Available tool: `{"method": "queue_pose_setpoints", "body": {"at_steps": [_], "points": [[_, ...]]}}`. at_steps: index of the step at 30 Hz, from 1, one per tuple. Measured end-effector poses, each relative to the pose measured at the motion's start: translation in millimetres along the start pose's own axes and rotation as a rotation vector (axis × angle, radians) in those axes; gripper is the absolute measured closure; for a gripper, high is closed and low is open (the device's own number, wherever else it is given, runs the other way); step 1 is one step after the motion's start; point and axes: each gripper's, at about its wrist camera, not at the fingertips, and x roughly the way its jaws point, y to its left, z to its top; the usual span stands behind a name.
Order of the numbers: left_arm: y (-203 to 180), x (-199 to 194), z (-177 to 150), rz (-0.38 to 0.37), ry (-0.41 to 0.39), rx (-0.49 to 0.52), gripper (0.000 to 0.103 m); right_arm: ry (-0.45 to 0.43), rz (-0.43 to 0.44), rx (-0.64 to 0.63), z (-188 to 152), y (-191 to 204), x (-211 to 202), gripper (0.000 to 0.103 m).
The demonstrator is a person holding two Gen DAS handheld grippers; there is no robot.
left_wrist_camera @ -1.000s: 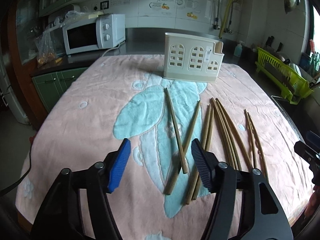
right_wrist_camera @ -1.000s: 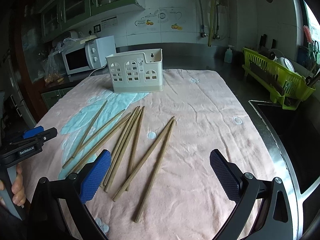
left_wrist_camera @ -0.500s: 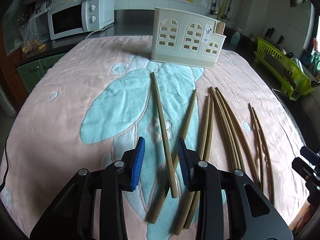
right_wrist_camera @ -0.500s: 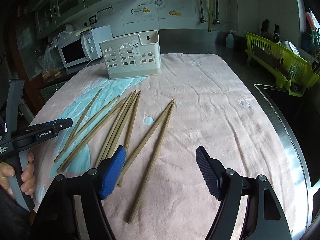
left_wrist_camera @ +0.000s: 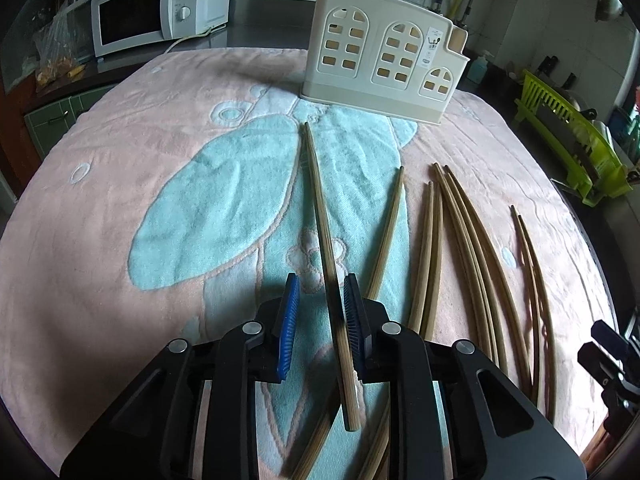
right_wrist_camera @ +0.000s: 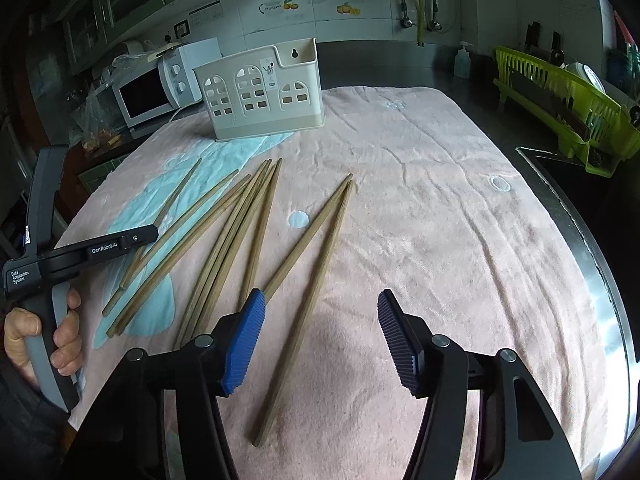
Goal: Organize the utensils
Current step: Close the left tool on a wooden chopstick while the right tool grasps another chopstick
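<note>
Several wooden chopsticks lie on a pink and teal towel (left_wrist_camera: 120,184). A cream utensil holder (left_wrist_camera: 380,68) with arched cut-outs stands at the far side, also in the right wrist view (right_wrist_camera: 260,92). My left gripper (left_wrist_camera: 318,294) is low over the towel, its blue pads straddling the leftmost chopstick (left_wrist_camera: 320,220), which touches the right pad; a gap remains on the left. My right gripper (right_wrist_camera: 320,320) is open above a pair of chopsticks (right_wrist_camera: 316,264) on the pink part; one runs between its fingers.
A white microwave (left_wrist_camera: 160,4) sits on the counter at the back left. A green dish rack (right_wrist_camera: 568,104) and a sink edge (right_wrist_camera: 560,200) are at the right. The left gripper body (right_wrist_camera: 80,252) and hand show at the left of the right wrist view.
My left gripper moved forward and down and narrowed around the leftmost chopstick. My right gripper dropped lower over the right pair and narrowed somewhat.
</note>
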Motion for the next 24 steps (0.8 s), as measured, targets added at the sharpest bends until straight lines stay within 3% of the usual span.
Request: {"method": "queue_pose_setpoints", "body": {"at_steps": [5,6,12,24], "points": [[1.4,1.4,1.5,-0.007,-0.001,0.0,0.086,0.015,0.003,0.023,-5.6,-4.7,3.7,0.054],[1.5,1.7,1.0,-0.01,-0.001,0.003,0.092,0.019,0.001,0.029,-6.9,-5.5,4.4,0.056],[-0.5,3.5,1.0,-0.009,-0.005,0.014,0.096,0.041,0.022,0.044,-11.7,-3.0,9.0,0.067],[3.3,4.8,2.4,-0.019,0.001,0.008,0.096,0.081,0.023,0.054,-14.7,9.8,20.8,0.081]]}}
